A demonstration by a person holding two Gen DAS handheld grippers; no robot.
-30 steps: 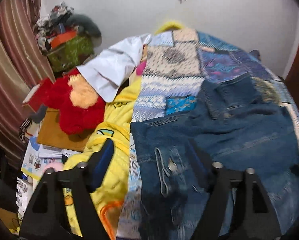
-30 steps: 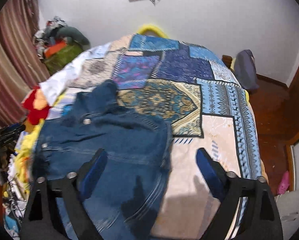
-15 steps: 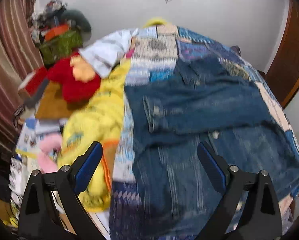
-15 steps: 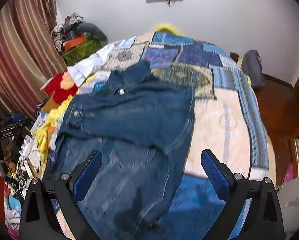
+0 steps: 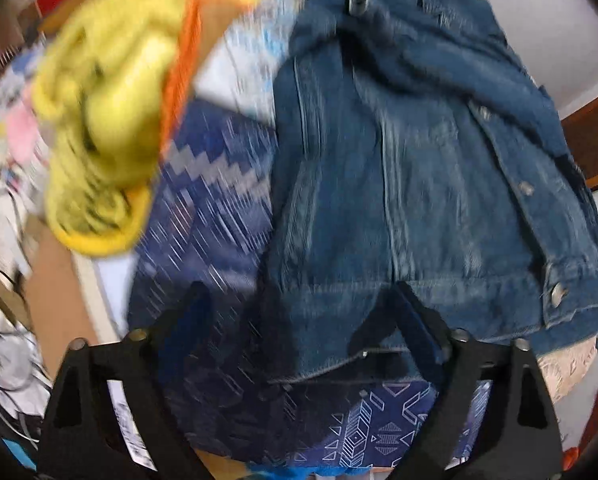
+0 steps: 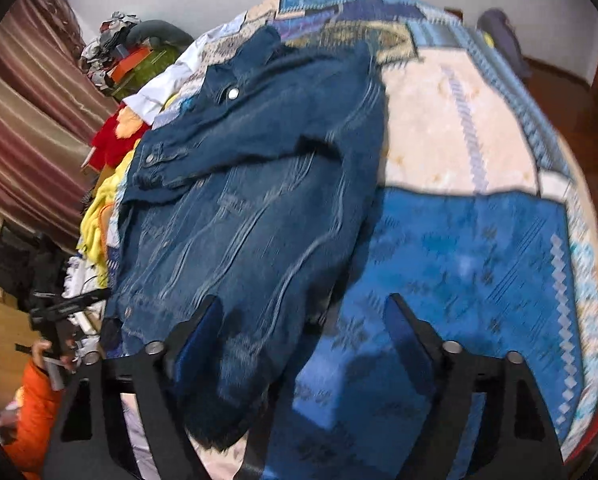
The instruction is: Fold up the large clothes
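One denim jacket [image 6: 251,200] lies on the patchwork bedspread [image 6: 479,248]. Two grippers hover over its hem: left gripper [image 5: 303,312] and right gripper [image 6: 305,320], both wide, closing, gripping nothing.

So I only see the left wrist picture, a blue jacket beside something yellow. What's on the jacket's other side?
Observer: In the right wrist view, the bedspread's cream and blue patches lie beside the denim jacket.
Operator: Who's holding my camera?
Observer: A hand in an orange sleeve, at that view's lower left.
Operator: And the other tongs?
Observer: The right tongs are closing, with the jacket's corner between them, not yet pinched.
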